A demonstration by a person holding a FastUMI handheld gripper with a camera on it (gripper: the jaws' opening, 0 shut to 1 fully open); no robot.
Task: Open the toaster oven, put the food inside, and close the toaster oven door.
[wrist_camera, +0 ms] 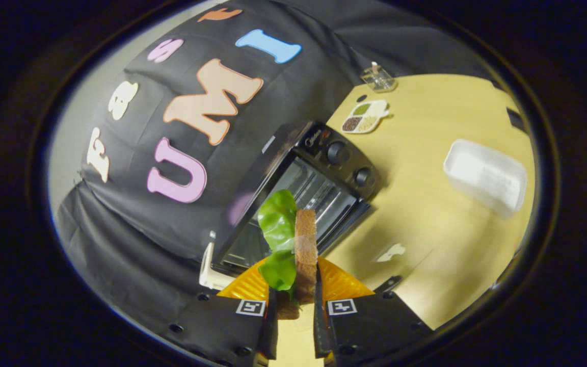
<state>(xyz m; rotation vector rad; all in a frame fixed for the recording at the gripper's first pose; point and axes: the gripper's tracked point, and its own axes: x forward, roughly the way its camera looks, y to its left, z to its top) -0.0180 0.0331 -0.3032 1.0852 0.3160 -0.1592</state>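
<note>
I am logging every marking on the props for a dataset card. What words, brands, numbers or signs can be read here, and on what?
No text is legible.
Toaster oven: a small mark above the knobs, too blurred to read.
Gripper, shut on the sandwich: square black-and-white coded tags on each finger mount, no words.
Divided dish, white container: no markings visible.

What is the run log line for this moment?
gripper: shut on sandwich | toaster oven: door open, ahead | food: not yet inside
</note>
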